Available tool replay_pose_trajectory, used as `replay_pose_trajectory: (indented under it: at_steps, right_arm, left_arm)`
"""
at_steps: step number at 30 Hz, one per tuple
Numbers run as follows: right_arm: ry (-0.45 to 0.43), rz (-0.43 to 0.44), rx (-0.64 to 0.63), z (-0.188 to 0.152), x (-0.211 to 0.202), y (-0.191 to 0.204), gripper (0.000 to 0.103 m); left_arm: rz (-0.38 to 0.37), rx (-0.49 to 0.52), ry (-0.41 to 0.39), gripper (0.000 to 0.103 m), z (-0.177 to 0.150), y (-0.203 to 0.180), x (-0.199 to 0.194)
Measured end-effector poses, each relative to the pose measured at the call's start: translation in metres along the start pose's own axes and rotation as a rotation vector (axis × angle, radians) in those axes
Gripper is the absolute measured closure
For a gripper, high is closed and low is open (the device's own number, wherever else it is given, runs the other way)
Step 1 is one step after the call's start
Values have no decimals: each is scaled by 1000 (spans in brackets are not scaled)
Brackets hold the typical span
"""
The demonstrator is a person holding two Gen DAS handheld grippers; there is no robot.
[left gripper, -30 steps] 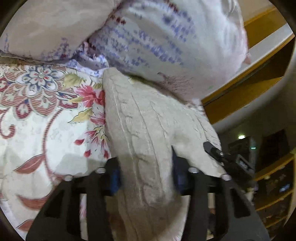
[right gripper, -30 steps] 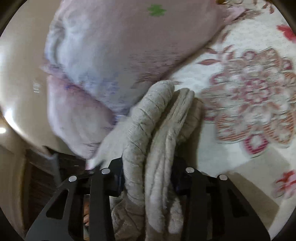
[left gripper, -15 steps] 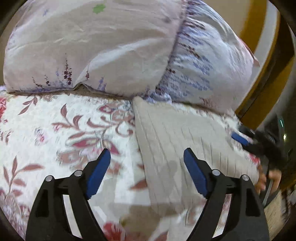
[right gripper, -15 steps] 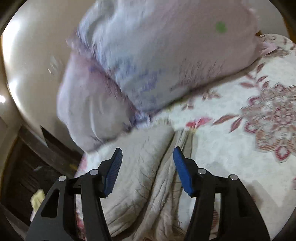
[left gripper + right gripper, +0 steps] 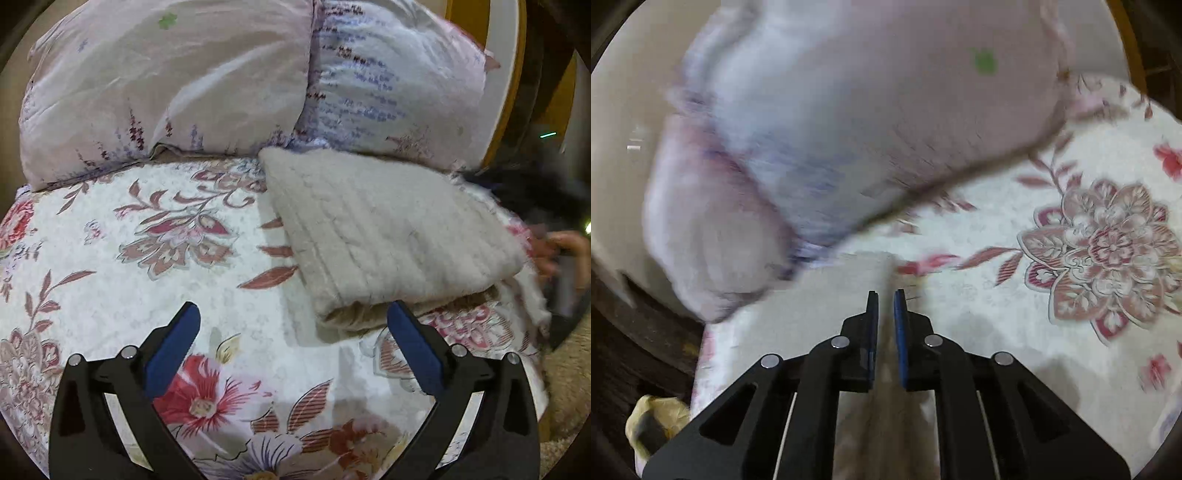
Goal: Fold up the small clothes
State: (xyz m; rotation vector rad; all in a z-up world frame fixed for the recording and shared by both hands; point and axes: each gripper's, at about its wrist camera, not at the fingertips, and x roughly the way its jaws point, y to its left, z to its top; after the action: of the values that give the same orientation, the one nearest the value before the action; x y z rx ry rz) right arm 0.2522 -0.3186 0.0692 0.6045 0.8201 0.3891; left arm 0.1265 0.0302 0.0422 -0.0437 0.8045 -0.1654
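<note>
A folded beige cable-knit sweater [image 5: 388, 232] lies flat on the floral bedspread [image 5: 147, 258], its far edge against the pillows. My left gripper [image 5: 291, 350] is open and empty, above the bedspread just in front of the sweater's near folded edge. In the blurred right wrist view the sweater [image 5: 827, 295] lies under and ahead of my right gripper [image 5: 885, 308]. Its jaws stand nearly together with a narrow gap, and nothing shows clamped between them.
Two large pale floral pillows [image 5: 166, 85] lean at the head of the bed, also in the right wrist view [image 5: 849, 129]. The bed's edge drops off at the right [image 5: 535, 325], beside a yellow-and-white frame [image 5: 506, 74]. A hand [image 5: 569, 251] shows there.
Both grippers let go of the sweater, which now lies flat and folded by the pillows. My left gripper has opened wide and drawn back. My right gripper opened, then closed to a narrow gap.
</note>
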Motion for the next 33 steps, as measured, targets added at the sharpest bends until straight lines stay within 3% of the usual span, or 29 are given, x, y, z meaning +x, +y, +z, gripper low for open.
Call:
replay_pose_trajectory:
  at_steps: [2,5,7,8,9,10,12,13,16,18,25,33]
  right_arm:
    - [9,148,-40,-15,-25,20,47]
    - [113,246,-165,-43,-26,57,42]
    - [213,205,-204,-59,-3,67,42]
    - [237,128,-204,-62,7,64,48]
    - [250,-8,-175,-63,22,52,61]
    - [242,-46,-133,-62,27,41,85]
    - [181,-68,-55,-60,15,33,87]
    - [147,-94,-64,-61,6,36,80]
    - [38,-209,-153,-76,-23,55,1]
    - [6,-247,-211,-91,-32,62,1]
    - [160,-334,-274,-131,-10,50,1]
    - [201,-498,-425,-150,8,68,1]
  left_arm:
    - [35,1,21,2,-2,-2,3]
    - [35,0,36,2,-4,-5,5]
    - [32,0,47,2,-5,-8,6]
    - [35,1,53,2,-5,-9,7]
    - [44,2,68,2,-5,-10,10]
    - [64,-2,87,2,-6,-12,13]
    - [75,-8,113,2,-10,-14,16]
    - [78,-5,126,2,-12,-16,19]
    - [132,41,147,2,-15,-25,24]
    - [137,54,143,2,-16,-28,23]
    - [118,42,144,2,-18,-23,23]
    - [116,44,144,2,-18,-23,23]
